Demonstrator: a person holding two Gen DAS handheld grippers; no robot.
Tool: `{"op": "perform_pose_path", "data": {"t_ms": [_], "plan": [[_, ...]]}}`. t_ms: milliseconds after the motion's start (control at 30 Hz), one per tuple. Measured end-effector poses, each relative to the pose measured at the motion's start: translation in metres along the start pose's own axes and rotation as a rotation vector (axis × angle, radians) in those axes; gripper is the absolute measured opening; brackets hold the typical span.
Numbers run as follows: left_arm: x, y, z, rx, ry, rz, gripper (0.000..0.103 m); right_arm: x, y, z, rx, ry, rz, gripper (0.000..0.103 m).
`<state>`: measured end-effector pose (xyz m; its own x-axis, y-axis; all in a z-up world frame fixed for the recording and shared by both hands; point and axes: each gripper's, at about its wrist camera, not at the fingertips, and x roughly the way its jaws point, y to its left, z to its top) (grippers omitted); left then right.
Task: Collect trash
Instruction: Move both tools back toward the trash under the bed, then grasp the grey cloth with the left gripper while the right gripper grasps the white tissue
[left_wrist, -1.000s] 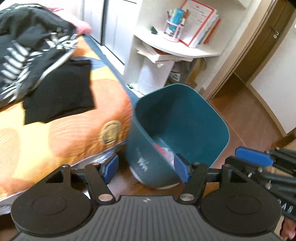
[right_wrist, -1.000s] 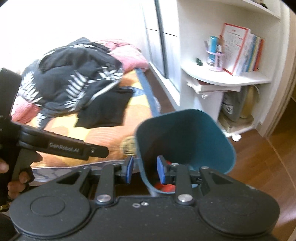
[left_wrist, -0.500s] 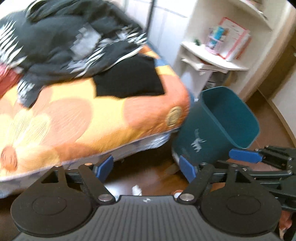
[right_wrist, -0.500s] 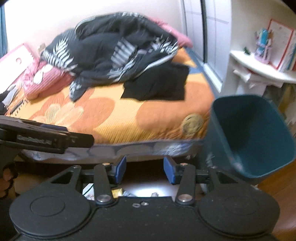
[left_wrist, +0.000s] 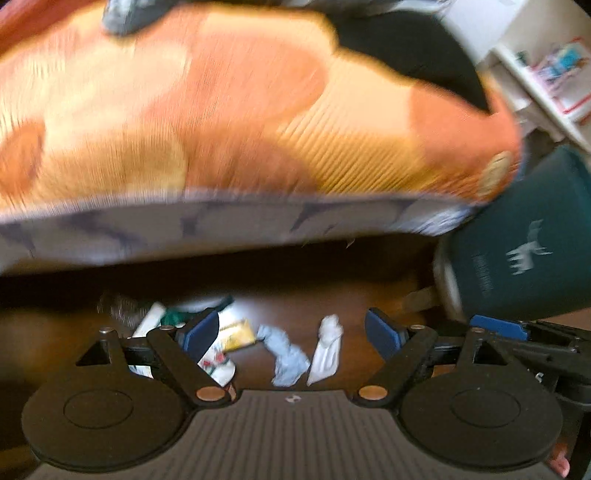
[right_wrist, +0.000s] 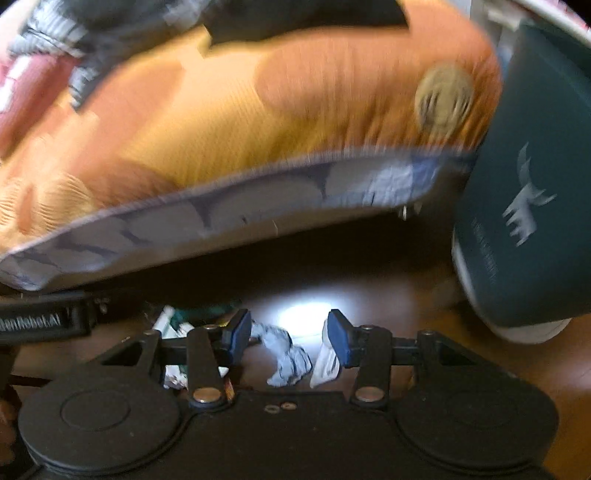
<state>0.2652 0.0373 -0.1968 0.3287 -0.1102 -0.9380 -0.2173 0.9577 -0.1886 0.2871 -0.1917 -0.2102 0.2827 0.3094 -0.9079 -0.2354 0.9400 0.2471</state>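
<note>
Trash lies on the dark wooden floor by the bed's edge: a crumpled pale blue tissue (left_wrist: 286, 356) (right_wrist: 290, 360), a white wrapper (left_wrist: 327, 349) (right_wrist: 327, 363), a yellow packet (left_wrist: 238, 334) and a printed white wrapper (left_wrist: 218, 363). My left gripper (left_wrist: 291, 330) hangs above them, pointing steeply down, its jaws opening and gripping nothing. My right gripper (right_wrist: 288, 334) is open over the blue tissue and the white wrapper, apart from both. The teal bin (left_wrist: 524, 240) (right_wrist: 528, 184) with a white deer print stands at the right.
The bed with its orange flowered cover (left_wrist: 258, 110) (right_wrist: 258, 110) overhangs the floor, and it is dark underneath. Black clothes (left_wrist: 413, 48) lie on it. A white shelf (left_wrist: 543, 85) with books stands behind the bin. More litter (left_wrist: 159, 317) sits at the left.
Both grippers have dropped from above the bin and bed to just over the floor, and both stand wider than a second ago. The floor trash has come into view; the bin now sits at the right.
</note>
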Motion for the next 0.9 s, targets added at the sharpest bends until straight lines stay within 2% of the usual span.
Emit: {"op": "perform_pose_path", "data": {"t_ms": [133,400,667,900], "plan": [[0.059,0.012,-0.007,-0.036,0.087,0.035,0.086,0.055,-0.013,0.006,0.051,0.106,-0.028,0.046],[0.163,0.020,-0.022,-0.027,0.238,0.103,0.086,0.154,-0.040,0.009,0.128,0.270,-0.066,0.045],[0.249,0.022,-0.038,-0.068,0.352,0.098,0.086,0.223,-0.057,0.008,0.162,0.369,-0.089,0.045],[0.302,0.023,-0.051,-0.100,0.432,0.113,0.086,0.271,-0.066,-0.002,0.174,0.437,-0.082,0.045]]}}
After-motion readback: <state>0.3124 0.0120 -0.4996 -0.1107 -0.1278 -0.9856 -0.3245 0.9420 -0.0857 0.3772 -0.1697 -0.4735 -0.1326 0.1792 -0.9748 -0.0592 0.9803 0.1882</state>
